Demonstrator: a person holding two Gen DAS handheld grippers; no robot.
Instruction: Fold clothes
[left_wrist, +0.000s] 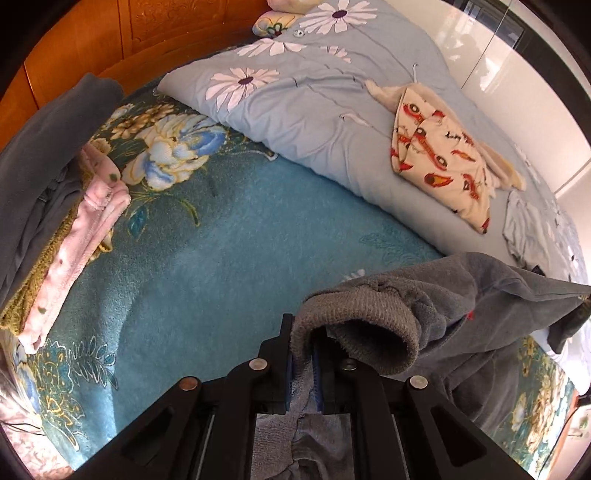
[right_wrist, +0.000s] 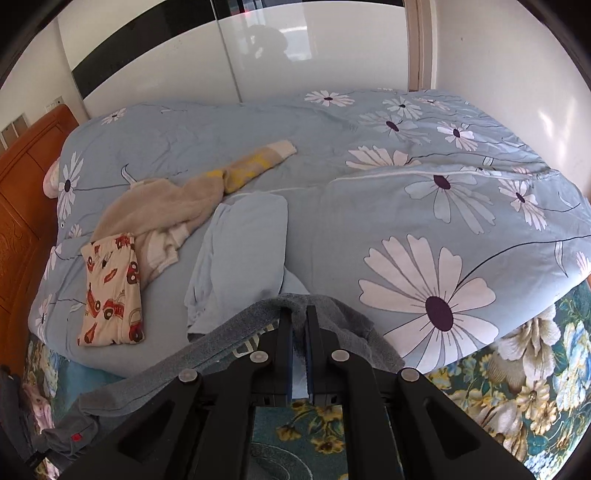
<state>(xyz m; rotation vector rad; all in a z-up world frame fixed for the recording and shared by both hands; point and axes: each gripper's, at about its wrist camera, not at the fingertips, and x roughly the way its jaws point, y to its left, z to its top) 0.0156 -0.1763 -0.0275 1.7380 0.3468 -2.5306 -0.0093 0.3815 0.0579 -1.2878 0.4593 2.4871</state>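
A grey sweatshirt hangs between both grippers above the teal flowered blanket. My left gripper is shut on its ribbed hem, which folds over the fingertips. My right gripper is shut on another edge of the same grey sweatshirt, which droops down to the left. A stack of folded clothes, grey on top, then olive and pink, lies at the left of the left wrist view.
A light blue daisy duvet covers the far side of the bed. On it lie a cream car-print garment, a beige sweater and a pale blue garment. A wooden headboard and a white wardrobe stand behind.
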